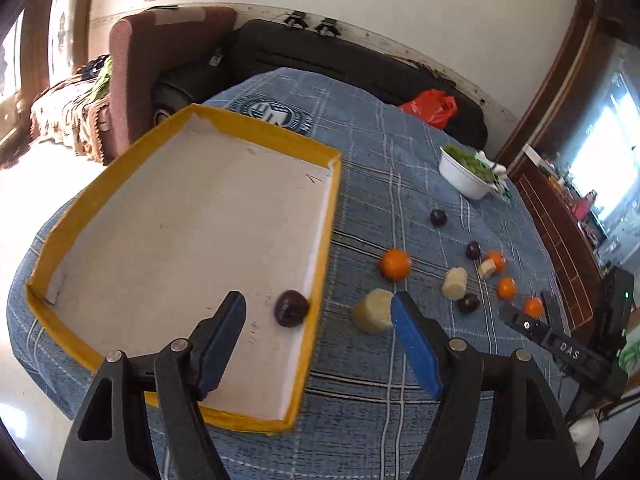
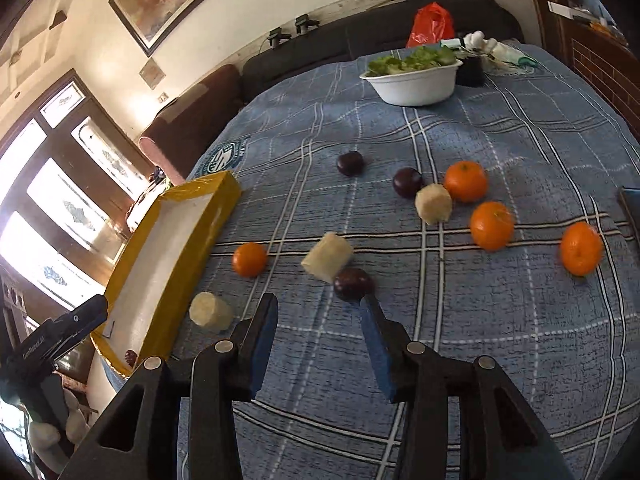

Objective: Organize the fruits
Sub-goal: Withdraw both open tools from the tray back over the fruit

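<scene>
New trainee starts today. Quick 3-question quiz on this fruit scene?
1. True or false: the yellow tray already holds one dark plum.
2. How many oranges lie on the blue cloth? A) two B) four C) six
3. Fill in: the white bowl holds green ____.

Key:
1. True. It lies near the tray's right wall, with the left tool open above it.
2. B. The nearest to the tray is this orange.
3. Leaves.
</scene>
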Demonstrator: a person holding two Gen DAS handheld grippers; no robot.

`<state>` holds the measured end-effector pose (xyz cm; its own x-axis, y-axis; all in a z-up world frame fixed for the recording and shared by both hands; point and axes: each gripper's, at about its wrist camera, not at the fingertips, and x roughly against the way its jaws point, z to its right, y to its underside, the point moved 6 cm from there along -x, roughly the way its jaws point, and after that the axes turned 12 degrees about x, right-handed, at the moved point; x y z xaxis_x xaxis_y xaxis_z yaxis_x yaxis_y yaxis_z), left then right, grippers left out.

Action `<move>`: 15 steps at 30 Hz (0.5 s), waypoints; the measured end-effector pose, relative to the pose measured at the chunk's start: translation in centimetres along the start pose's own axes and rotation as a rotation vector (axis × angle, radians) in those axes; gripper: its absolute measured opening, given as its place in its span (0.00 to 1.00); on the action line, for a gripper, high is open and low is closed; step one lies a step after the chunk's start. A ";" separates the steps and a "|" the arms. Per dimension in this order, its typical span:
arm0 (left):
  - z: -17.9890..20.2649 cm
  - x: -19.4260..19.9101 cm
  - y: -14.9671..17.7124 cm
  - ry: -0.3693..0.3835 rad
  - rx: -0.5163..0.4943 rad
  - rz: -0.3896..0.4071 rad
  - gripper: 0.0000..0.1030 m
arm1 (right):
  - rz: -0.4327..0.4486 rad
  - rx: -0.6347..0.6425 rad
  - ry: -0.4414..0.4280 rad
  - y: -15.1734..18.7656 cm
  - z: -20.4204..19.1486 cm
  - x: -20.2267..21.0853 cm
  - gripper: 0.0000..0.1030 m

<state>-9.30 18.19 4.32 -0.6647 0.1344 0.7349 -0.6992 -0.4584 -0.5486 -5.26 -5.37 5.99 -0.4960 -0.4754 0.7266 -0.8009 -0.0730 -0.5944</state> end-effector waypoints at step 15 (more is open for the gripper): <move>4.9 -8.0 3.2 -0.067 -0.315 -0.117 0.72 | -0.064 0.106 0.083 -0.3 0.8 -5.1 0.49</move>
<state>-4.95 11.33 -1.32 -0.5641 0.1070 0.8188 -0.8233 -0.1484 -0.5478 -2.23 -3.62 2.14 -0.4747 -0.3927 0.7877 -0.7942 -0.1947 -0.5756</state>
